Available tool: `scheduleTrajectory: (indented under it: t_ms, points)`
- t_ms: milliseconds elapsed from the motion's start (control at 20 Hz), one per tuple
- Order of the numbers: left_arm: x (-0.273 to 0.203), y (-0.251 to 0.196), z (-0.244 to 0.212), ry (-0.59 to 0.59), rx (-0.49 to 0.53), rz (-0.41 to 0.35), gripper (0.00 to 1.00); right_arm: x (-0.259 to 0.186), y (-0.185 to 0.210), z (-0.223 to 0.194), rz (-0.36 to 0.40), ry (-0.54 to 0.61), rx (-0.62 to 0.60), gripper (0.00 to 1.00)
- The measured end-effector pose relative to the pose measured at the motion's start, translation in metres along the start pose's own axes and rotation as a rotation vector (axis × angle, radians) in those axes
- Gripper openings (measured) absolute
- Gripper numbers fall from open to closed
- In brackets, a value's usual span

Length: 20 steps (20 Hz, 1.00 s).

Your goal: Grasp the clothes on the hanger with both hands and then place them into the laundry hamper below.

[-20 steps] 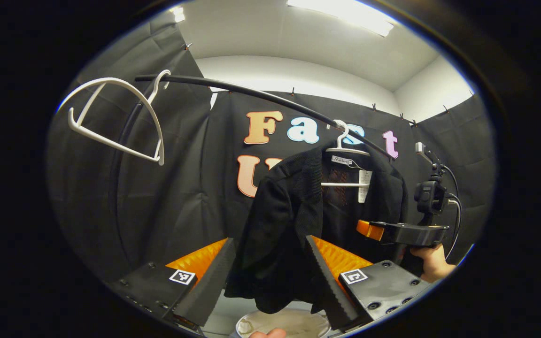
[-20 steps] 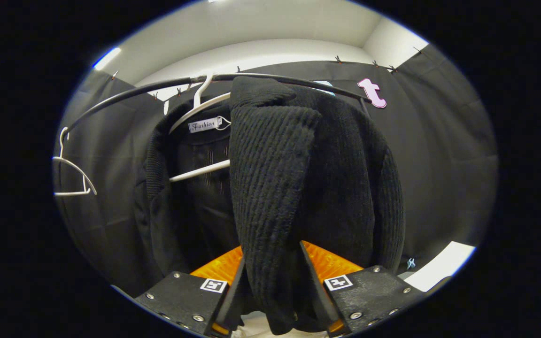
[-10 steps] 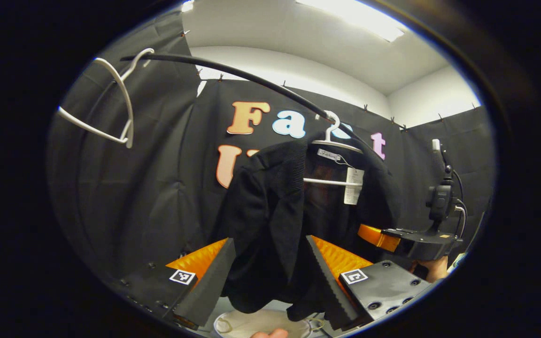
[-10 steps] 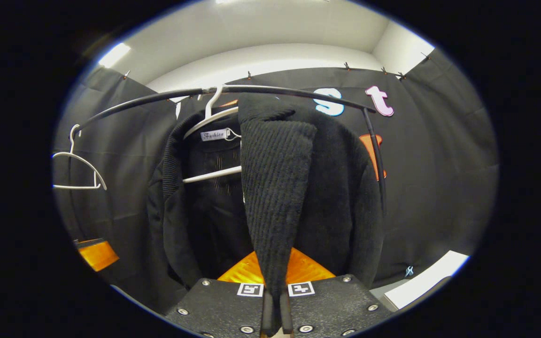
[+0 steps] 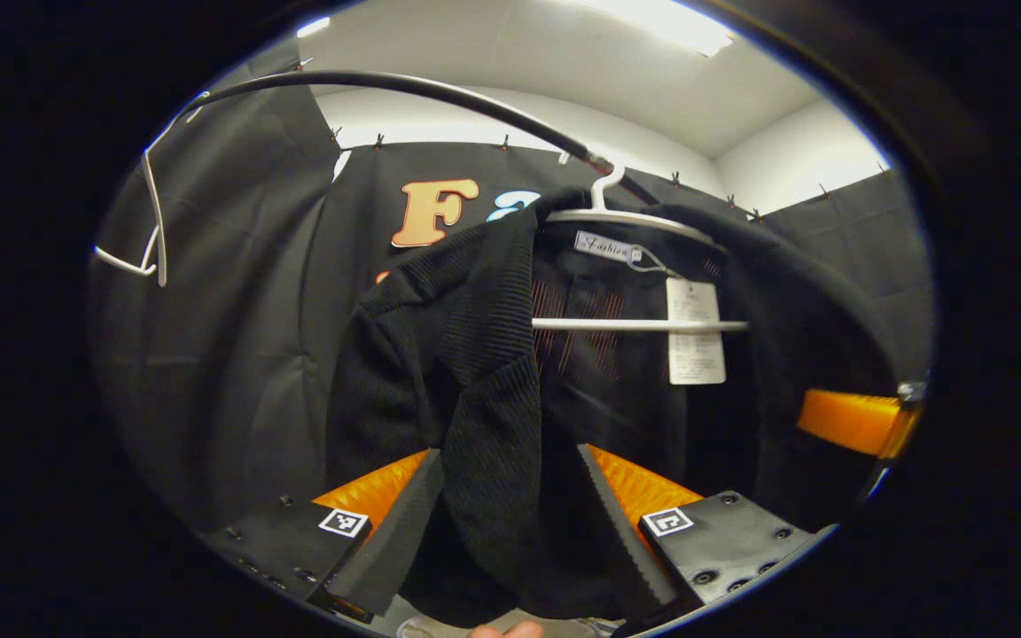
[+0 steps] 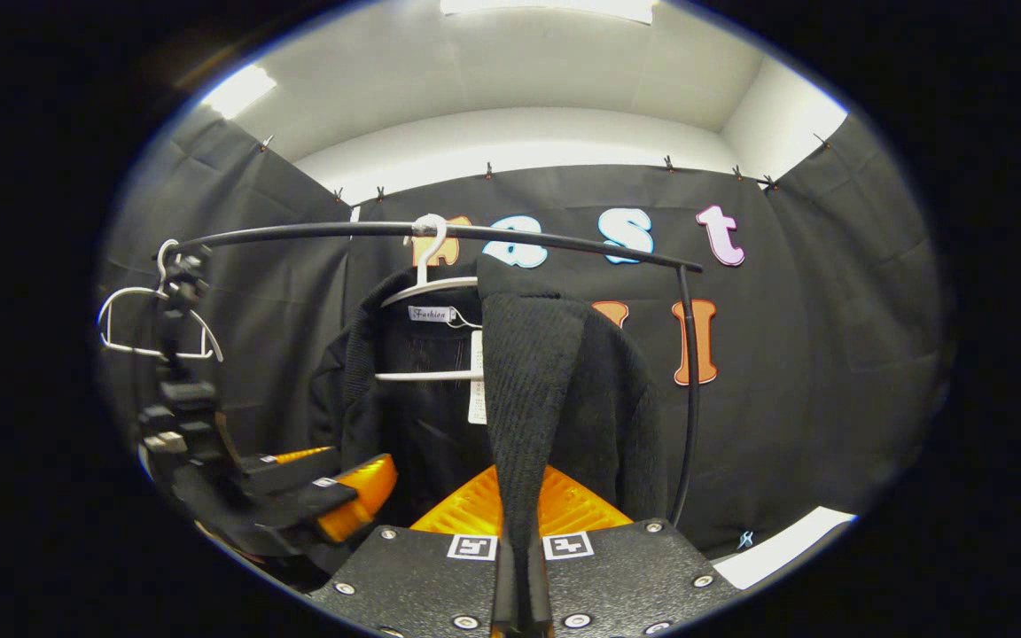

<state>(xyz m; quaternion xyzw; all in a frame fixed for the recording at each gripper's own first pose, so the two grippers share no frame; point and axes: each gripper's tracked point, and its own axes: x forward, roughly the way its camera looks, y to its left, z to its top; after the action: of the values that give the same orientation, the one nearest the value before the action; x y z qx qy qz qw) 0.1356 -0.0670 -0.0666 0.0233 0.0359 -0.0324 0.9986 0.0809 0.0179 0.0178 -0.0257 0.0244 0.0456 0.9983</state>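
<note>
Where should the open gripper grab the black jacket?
The left gripper should pinch the black knitted jacket's ribbed front edge, coming straight from the front. That edge hangs as a narrow vertical strip already between its open fingers.

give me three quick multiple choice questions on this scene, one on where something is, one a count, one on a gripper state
1. Where does the empty white hanger hang relative to the black jacket, in the right gripper view?
A. to its left on the rail
B. to its right on the rail
C. on the floor

2. How many white hangers are on the black rail?
A. one
B. two
C. four

3. What is the right gripper doing?
A. open, apart from the cloth
B. shut on the jacket's front edge
C. shut on the rail

Answers:
1. A, it sits near the rail's left end.
2. B, one empty, one hanger carrying the jacket.
3. B, both fingers pinch the ribbed edge.
</note>
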Motion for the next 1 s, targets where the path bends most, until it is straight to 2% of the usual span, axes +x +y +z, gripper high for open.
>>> scheduleTrajectory:
  t_ms: [50,100,150,350,500,700,800,850,900,1000]
  points:
    - [0.009,0.002,-0.006,0.004,0.016,0.032,0.92,-0.001,0.0,-0.001,0.002,0.001,0.002,0.05]
    - [0.016,0.006,-0.012,0.002,0.035,0.065,0.92,-0.002,0.002,-0.001,0.006,0.001,0.002,0.05]
    - [0.024,0.011,-0.017,-0.002,0.061,0.102,1.0,-0.004,0.002,-0.001,0.008,0.001,0.001,0.05]
    - [0.033,0.028,-0.023,-0.026,0.118,0.204,0.92,-0.006,0.003,0.001,0.022,-0.001,-0.005,0.06]
    - [0.032,0.034,-0.019,-0.026,0.129,0.199,0.92,-0.007,0.003,0.001,0.034,0.002,-0.004,0.06]
    - [0.015,0.053,-0.003,-0.063,0.127,0.212,0.51,-0.007,0.001,-0.002,0.036,0.001,-0.011,0.05]
    - [0.008,0.051,0.001,-0.062,0.087,0.155,0.3,-0.008,-0.002,0.001,0.027,-0.019,-0.012,0.03]
    - [0.003,0.053,0.006,-0.067,0.068,0.147,0.2,-0.008,-0.004,0.001,0.013,-0.028,0.0,0.1]
    - [-0.002,0.052,0.012,-0.076,0.052,0.119,0.2,-0.011,-0.006,0.002,0.003,-0.035,0.018,0.03]
    - [-0.015,0.061,0.025,-0.092,0.061,0.123,0.13,-0.012,-0.006,0.002,0.01,-0.033,0.03,0.02]
